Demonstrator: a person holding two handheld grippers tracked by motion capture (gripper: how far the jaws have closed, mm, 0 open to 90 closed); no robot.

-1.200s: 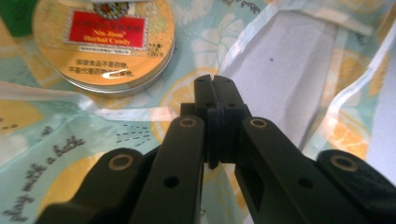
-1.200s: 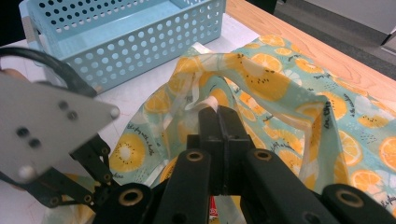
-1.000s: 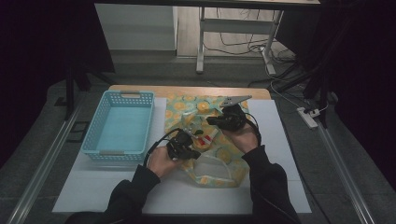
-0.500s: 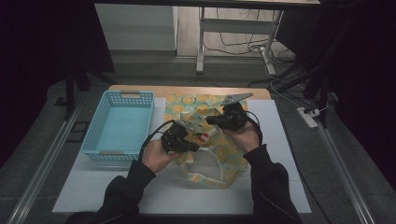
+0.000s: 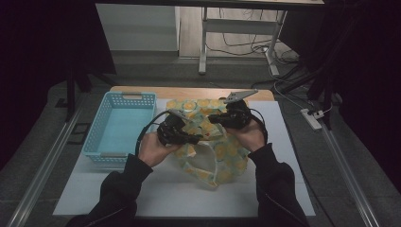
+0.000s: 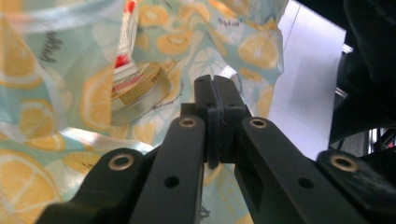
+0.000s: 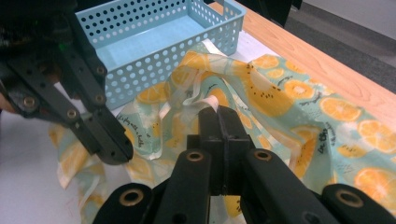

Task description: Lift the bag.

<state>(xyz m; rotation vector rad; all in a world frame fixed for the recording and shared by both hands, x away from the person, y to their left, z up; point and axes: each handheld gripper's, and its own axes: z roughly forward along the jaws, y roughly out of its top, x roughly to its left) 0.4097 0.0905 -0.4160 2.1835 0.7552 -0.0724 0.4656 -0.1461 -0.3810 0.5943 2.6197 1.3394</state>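
Observation:
A cloth bag [image 5: 222,151] printed with orange slices lies on the white tabletop [image 5: 161,194], its upper edge lifted between my two grippers. My left gripper [image 5: 199,139] points right and is shut on the bag's edge [image 6: 243,51]. My right gripper [image 5: 211,120] points left and is shut on a fold of the bag [image 7: 261,98], the cloth pinched at its tips [image 7: 217,110]. Inside the bag [image 6: 42,116] a round metal tin [image 6: 140,91] and a red-and-white object [image 6: 127,37] show. In the right gripper view the left gripper [image 7: 116,156] hangs close at the left.
A light blue perforated basket [image 5: 120,96] stands left of the bag with nothing in it, also close behind the bag in the right gripper view [image 7: 154,42]. A wooden strip [image 5: 189,91] runs along the table's far edge. A desk frame and cables stand beyond.
My left gripper has risen and shifted toward the far side, pulling the bag's edge up and open. The right gripper has kept its place.

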